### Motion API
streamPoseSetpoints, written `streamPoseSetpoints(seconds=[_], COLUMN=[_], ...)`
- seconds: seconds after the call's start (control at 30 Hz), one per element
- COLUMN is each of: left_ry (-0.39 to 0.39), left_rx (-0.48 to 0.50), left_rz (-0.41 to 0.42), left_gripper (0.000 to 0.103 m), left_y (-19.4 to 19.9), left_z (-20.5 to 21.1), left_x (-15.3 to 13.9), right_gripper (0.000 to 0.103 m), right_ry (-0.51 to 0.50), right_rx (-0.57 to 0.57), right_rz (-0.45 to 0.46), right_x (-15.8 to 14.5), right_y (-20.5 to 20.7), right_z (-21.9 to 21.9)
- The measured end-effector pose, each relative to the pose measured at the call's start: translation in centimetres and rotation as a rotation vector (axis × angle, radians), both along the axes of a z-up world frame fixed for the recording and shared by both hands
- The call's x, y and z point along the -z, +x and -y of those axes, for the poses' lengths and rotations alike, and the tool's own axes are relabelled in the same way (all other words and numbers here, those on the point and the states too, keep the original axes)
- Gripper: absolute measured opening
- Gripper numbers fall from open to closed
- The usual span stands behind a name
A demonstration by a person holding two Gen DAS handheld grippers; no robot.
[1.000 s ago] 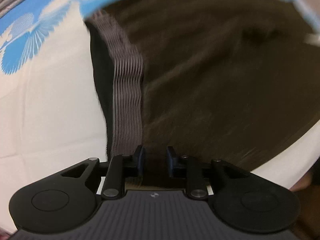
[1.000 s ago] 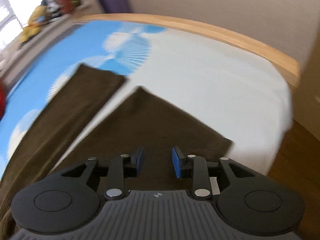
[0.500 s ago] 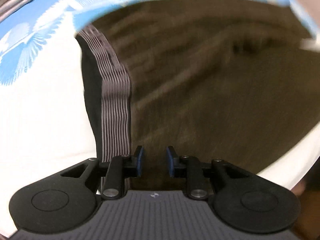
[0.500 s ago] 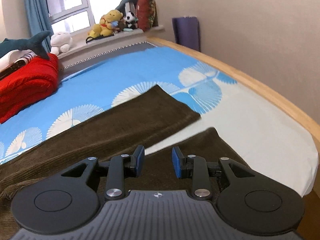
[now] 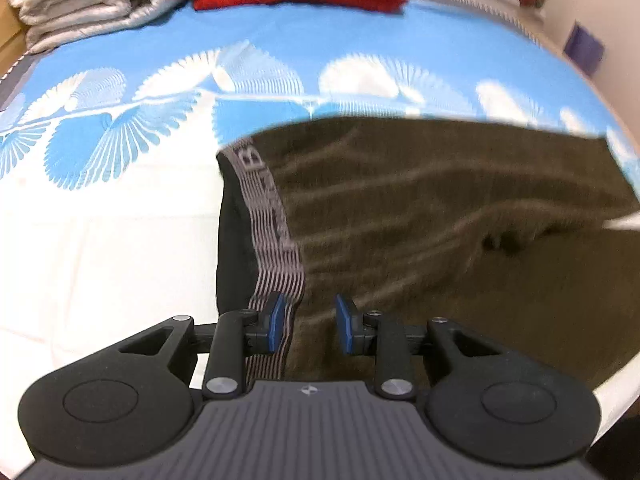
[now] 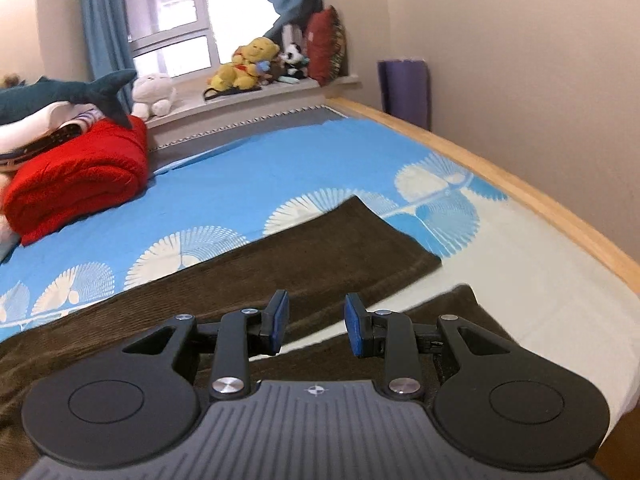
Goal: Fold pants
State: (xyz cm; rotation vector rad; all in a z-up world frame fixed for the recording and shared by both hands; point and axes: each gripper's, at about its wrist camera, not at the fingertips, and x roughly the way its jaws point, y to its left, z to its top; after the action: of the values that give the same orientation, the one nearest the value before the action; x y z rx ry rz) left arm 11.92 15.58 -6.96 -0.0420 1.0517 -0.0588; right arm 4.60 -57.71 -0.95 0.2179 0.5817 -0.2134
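Hovering at the near edge of the bed, the left gripper (image 5: 308,322) gapes over the striped waistband (image 5: 276,264) and the right gripper (image 6: 314,322) above the legs, both holding nothing. Beyond them the brown pants (image 6: 280,264) lie spread flat across the blue bedsheet (image 6: 260,176), legs apart. By my reading, folding has barely begun: no crease shows, so every fold remains.

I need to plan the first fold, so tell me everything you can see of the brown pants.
The brown pants look like corduroy, with a grey striped elastic waistband and dark lining. They lie spread on the bed sheet, rippled near the crotch, with two legs splayed apart. The left gripper sits open at the waistband; the right gripper is open above the legs.
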Motion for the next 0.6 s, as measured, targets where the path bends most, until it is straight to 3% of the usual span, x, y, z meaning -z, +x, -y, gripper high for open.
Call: streamPoseSetpoints(seconds=[0.17,0.3,0.43,0.6], left_ry=[-0.039,-0.069,-0.034,-0.017], left_rx=[-0.045,-0.059,-0.059,-0.067], left_rz=[0.107,0.174,0.193,0.197], left_gripper=[0.031,0.033,0.035,0.035], left_y=[0.7,0.9,1.4,2.4], left_z=[0.1,0.3,1.1,1.9], left_x=[-1.7,-3.0,-3.3,-3.2], right_gripper=[0.032,0.032,0.032,0.032], right_ry=[-0.019,0.036,0.086,0.020], right_rx=[-0.009,0.000,-0.023,-0.078], right_rz=[0.029,0.051,0.070,0.049], right_x=[-0.6,-1.0,-1.4,-1.6], right_y=[0.7,1.7,2.7,4.4], right_z=[-1.2,-1.6,-2.2,-4.4])
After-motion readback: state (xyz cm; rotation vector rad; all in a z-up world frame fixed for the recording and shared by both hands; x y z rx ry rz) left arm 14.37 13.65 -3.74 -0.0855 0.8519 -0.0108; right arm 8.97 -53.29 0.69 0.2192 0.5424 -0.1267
